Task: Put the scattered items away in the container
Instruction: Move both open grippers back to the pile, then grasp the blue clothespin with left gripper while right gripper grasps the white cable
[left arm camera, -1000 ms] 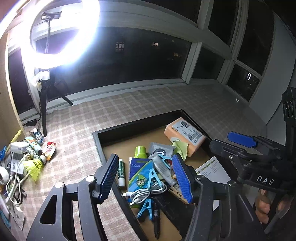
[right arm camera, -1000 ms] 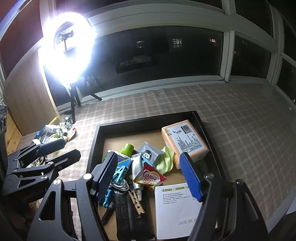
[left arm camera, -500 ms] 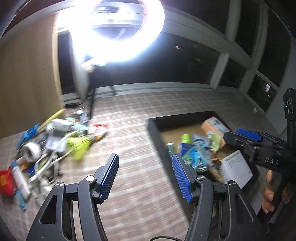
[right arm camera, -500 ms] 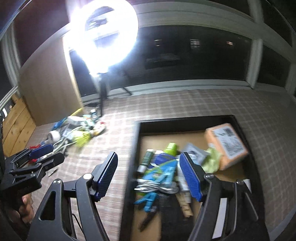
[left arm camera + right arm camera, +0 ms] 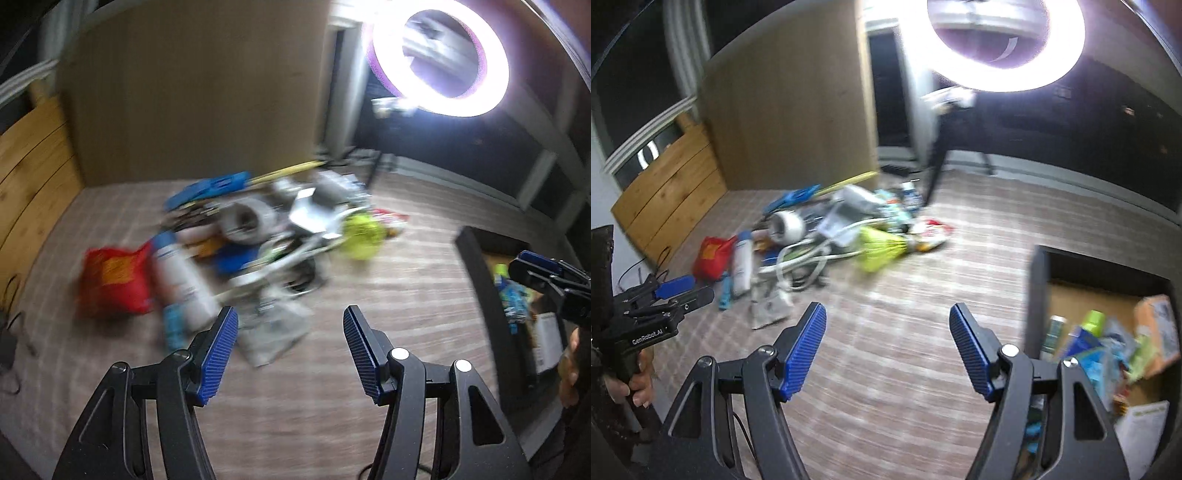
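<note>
A blurred pile of scattered items lies on the checked cloth: a red packet [image 5: 112, 282], a white tube [image 5: 183, 280], a tape roll [image 5: 245, 221], a yellow-green shuttlecock [image 5: 360, 234] and a flat grey packet [image 5: 273, 332]. My left gripper [image 5: 290, 349] is open and empty, just short of the grey packet. My right gripper [image 5: 886, 349] is open and empty over bare cloth, between the pile [image 5: 820, 240] and the black tray [image 5: 1036, 295]. The tray holds several items, among them an orange box [image 5: 1158, 336].
A bright ring light [image 5: 441, 55] on a tripod stands behind the pile. A wooden panel [image 5: 31, 166] and a brown wall close the far left. Dark windows run along the back right. The tray's edge [image 5: 480, 280] shows at right in the left wrist view.
Both grippers have swung left, away from the tray and toward the pile. The pile has come to the middle of both views and the tray has slid to the right edge. Both stay open.
</note>
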